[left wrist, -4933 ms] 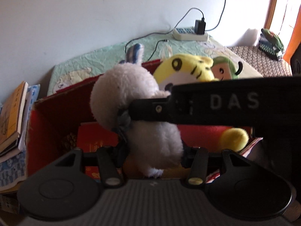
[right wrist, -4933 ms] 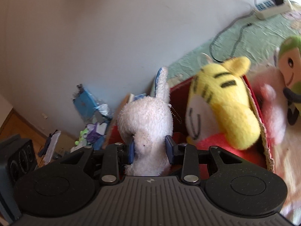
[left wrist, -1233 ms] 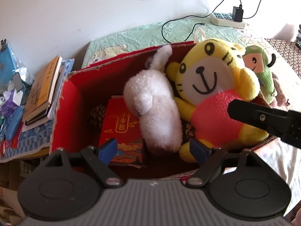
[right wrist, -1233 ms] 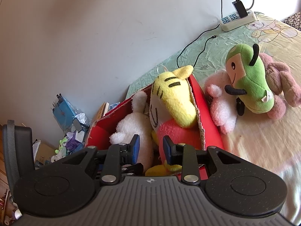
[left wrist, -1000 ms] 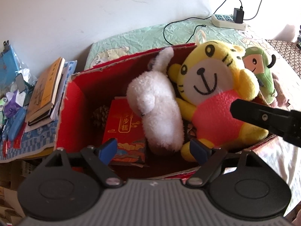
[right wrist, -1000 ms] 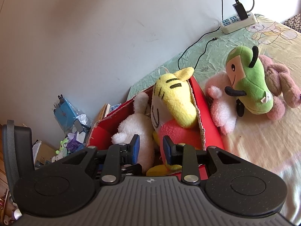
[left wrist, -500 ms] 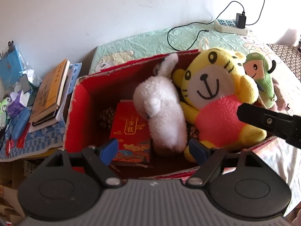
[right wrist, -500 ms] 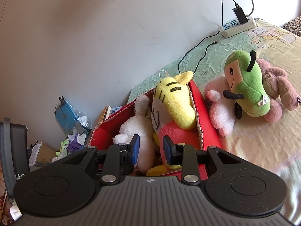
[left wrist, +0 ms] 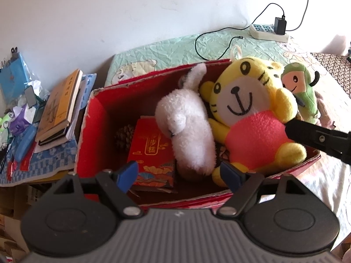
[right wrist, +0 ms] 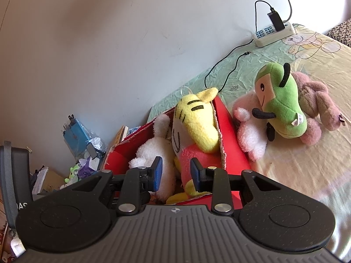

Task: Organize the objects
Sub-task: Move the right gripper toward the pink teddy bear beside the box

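**Two toys boxed, three still out on the bed**

The bed with its pale green and cream cartoon-print sheet [right wrist: 307, 153] carries everything I am sorting. On it sits the red cardboard box [left wrist: 92, 131], open at the top, which I judge to be where the soft toys belong. Inside, against its right wall, the yellow plush tiger in a pink shirt [left wrist: 248, 114] sits upright with its face toward my left camera. Pressed against the tiger's side lies the white fluffy plush rabbit [left wrist: 186, 129], one ear pointing to the back wall. Under and beside the rabbit lies a flat red packet with gold lettering [left wrist: 151, 151], and a brown pinecone [left wrist: 124, 134] is tucked in the corner behind it.

So two toys are in. Outside the box's right wall, three remain on the sheet: the green plush with black antennae [right wrist: 280, 100] lies across a pink-and-white plush [right wrist: 250, 129], and a dusty pink plush [right wrist: 318, 107] rests just behind it. I reckon those are what is left, and the green one on top looks the easiest to take first.

My left gripper [left wrist: 178, 175] hangs above the near edge of the box, spread wide and empty. My right gripper [right wrist: 176, 173] hovers over the box too, its blue pads parted with nothing between them.
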### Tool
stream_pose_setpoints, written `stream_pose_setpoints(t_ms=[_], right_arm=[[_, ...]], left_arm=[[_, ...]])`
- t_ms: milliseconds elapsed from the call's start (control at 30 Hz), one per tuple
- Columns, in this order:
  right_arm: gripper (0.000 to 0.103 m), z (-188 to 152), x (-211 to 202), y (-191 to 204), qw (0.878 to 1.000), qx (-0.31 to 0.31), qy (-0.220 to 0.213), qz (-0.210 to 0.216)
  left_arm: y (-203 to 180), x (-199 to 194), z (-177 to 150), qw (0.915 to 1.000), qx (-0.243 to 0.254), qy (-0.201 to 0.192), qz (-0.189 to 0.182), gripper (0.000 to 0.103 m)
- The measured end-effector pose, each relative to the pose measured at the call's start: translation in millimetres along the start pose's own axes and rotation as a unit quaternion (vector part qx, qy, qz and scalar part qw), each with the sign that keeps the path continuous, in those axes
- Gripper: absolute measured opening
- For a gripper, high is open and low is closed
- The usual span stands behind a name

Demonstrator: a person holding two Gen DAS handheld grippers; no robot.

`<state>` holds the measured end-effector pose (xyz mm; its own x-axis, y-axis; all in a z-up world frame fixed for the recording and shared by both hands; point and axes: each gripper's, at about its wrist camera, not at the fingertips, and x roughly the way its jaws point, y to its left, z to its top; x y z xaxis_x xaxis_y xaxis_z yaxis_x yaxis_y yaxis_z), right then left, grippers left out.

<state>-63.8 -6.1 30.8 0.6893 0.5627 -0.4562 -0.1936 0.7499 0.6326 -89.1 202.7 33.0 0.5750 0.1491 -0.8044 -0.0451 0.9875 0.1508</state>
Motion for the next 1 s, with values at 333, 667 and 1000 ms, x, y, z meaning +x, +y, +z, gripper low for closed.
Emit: stream_pose_setpoints(t_ms=[333, 667, 1000], right_arm=[[0.031, 16, -6, -14, 0.999, -0.024, 0.019, 0.026], [0.031, 36, -9, -41, 0.998, -0.028, 0.040, 0.046], [0.031, 55, -10, -75, 0.997, -0.021, 0.058, 0.053]], left_arm=[[-12, -9, 4, 0.9993, -0.032, -0.001, 0.020, 0.083], [-42, -20, 12, 0.9976, -0.055, -0.009, 0.043, 0.083], [-74, -16, 27, 0.9967, -0.064, 0.000, 0.051, 0.082]])
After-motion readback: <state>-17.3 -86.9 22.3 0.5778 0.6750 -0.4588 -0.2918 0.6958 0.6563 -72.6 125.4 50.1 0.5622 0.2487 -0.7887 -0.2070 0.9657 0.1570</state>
